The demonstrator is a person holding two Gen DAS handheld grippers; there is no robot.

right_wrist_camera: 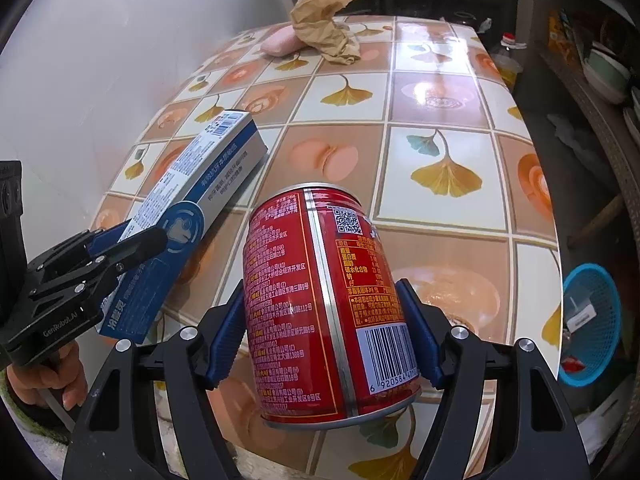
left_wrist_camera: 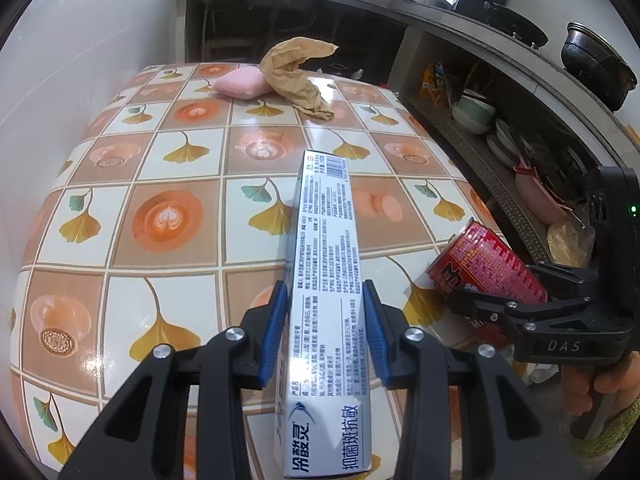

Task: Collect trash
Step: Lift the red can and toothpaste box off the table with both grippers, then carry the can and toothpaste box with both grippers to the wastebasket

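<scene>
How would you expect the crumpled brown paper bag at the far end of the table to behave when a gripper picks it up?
The crumpled paper bag probably weighs little and flops, judging by its thin creased folds. It would likely crush flat between the pads rather than resist. It seems unlikely to roll.

My table (left_wrist_camera: pixel 192 160) wears a checked cloth of white and tan squares printed with golden ginkgo leaves and orange latte cups. The toothpaste box (left_wrist_camera: pixel 326 280) is silver-white with blue sides, the can (right_wrist_camera: pixel 324 292) red with yellow print. Farther off lie a pink sponge (left_wrist_camera: pixel 240 85), crumpled brown paper (left_wrist_camera: pixel 296 76) and a blue basket (right_wrist_camera: pixel 592 320).
</scene>
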